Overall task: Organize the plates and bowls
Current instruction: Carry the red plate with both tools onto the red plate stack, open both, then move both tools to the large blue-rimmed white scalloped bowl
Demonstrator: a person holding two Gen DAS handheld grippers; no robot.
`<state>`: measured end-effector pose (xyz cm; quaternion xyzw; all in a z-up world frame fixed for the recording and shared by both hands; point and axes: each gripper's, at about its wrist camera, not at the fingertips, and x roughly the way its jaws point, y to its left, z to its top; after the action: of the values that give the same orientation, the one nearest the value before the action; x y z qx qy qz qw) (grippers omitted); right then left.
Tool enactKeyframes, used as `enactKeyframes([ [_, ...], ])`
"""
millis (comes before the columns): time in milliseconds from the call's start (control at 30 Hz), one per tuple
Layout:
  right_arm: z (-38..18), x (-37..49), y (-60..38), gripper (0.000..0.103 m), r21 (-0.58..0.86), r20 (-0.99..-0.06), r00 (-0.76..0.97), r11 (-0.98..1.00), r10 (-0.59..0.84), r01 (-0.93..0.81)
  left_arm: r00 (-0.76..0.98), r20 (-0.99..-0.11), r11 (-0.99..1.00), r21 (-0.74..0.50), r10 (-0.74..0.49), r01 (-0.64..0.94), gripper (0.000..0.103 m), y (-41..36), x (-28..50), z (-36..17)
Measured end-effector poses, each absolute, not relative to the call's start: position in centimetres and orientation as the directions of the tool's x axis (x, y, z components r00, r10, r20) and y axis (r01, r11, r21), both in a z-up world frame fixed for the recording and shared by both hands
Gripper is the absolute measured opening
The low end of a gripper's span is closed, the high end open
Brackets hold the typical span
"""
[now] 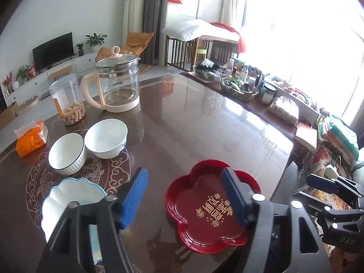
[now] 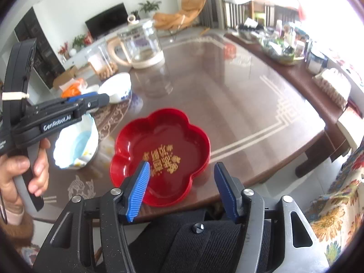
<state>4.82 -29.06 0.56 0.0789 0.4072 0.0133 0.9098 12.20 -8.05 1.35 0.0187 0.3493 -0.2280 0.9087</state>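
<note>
Two grippers, our left gripper [image 1: 185, 193] and right gripper [image 2: 182, 190], gape empty above the glossy red flower-shaped plate [image 2: 160, 154]; beside it, a white scalloped bowl [image 1: 68, 195].

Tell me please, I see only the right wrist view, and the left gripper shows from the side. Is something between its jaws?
Observer: No. In the left wrist view the left gripper stands wide open, with nothing between its pads.
Operator: Thank you. Behind it I see one white bowl. Is it the only one?
Observer: No. A second one, the ribbed bowl with a dark rim, stands close beside it on the table. In your view it seems to lie behind the left gripper.
</note>
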Motion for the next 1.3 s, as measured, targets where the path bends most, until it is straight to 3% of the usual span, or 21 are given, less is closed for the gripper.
enactKeyframes([
  [33, 1.1, 4.0, -29.0, 0.066, 0.153, -0.701, 0.710, 0.986, 0.063, 0.063, 0.703, -0.600, 0.913, -0.127, -0.382, 0.388, 0.103, -7.1, 10.6, 1.5],
  [100, 1.7, 2.0, -28.6, 0.075, 0.158, -0.611, 0.792, 0.980, -0.002, 0.124, 0.758, -0.555, 0.933, -0.109, -0.343, 0.342, 0.103, -5.8, 7.6, 1.1],
  [200, 1.5, -1.2, -27.5, 0.076, 0.141, -0.467, 0.875, 0.965, -0.131, 0.220, 0.785, -0.561, 0.955, -0.033, -0.262, 0.295, 0.103, -4.2, 4.6, 0.0],
  [400, 0.8, -3.5, -23.2, 0.077, 0.003, -0.324, 0.926, 0.979, -0.192, 0.203, 0.809, -0.579, 0.982, 0.070, -0.105, 0.177, 0.103, 0.1, 2.0, -1.0],
  [600, 2.0, -6.8, -19.9, 0.084, -0.126, -0.094, 0.960, 0.960, -0.264, 0.252, 0.827, -0.561, 0.998, 0.018, -0.037, 0.058, 0.103, 4.5, 1.1, -1.5],
  [733, 1.2, -7.7, -16.8, 0.084, -0.249, -0.028, 0.971, 0.942, -0.238, 0.224, 0.839, -0.543, 0.999, -0.025, -0.036, 0.027, 0.103, 5.9, 0.8, -1.8],
  [867, 0.7, -8.9, -15.3, 0.084, -0.263, 0.041, 0.988, 0.953, -0.147, 0.153, 0.848, -0.530, 0.999, 0.026, -0.016, 0.035, 0.103, 5.4, 0.5, -1.8],
  [967, 0.7, -8.7, -14.6, 0.084, -0.280, 0.030, 0.997, 0.956, -0.077, 0.082, 0.846, -0.532, 0.998, 0.033, -0.028, 0.054, 0.103, 5.2, 0.6, -1.9],
  [1133, 0.4, -7.4, -13.9, 0.084, -0.257, -0.080, 0.996, 0.964, 0.050, -0.069, 0.819, -0.573, 0.999, 0.011, -0.020, 0.032, 0.103, 6.1, 1.4, -2.4],
  [1300, -0.5, -4.0, -12.6, 0.084, -0.078, -0.373, 0.859, 0.911, 0.350, -0.404, 0.794, -0.608, 0.999, -0.001, 0.031, -0.039, 0.103, 8.3, 2.3, -3.4],
])
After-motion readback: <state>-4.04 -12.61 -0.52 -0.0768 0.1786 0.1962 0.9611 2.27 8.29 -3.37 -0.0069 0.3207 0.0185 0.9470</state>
